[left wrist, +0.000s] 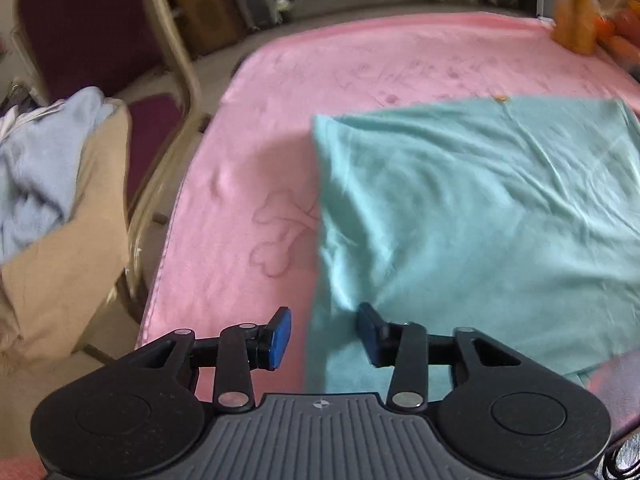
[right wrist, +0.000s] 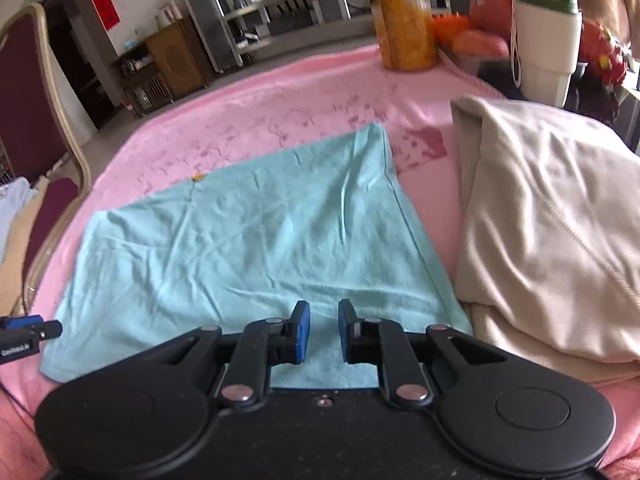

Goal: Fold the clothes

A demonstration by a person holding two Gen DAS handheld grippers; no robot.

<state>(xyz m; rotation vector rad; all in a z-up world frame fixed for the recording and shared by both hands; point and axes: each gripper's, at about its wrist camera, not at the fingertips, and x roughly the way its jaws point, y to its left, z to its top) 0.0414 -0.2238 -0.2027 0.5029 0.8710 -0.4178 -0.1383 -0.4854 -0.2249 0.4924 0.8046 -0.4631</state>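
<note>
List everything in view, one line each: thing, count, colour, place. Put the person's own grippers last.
teal garment: one, teal, spread flat on the pink blanket, nearest both grippers
pink blanket: one, pink, covering the table
beige garment: one, beige, folded in a heap on the blanket to the right of the teal garment
chair: one, maroon with a cream frame, left of the table
clothes pile: one, light blue over tan, on the chair
orange bottle: one, orange, far edge of the table
white cup: one, white with a green lid, far right
fruit: several, orange and red, behind the cup
left gripper: black, blue pads, open over the teal garment's left edge
right gripper: black, blue pads, narrow gap, over the garment's near edge
</note>
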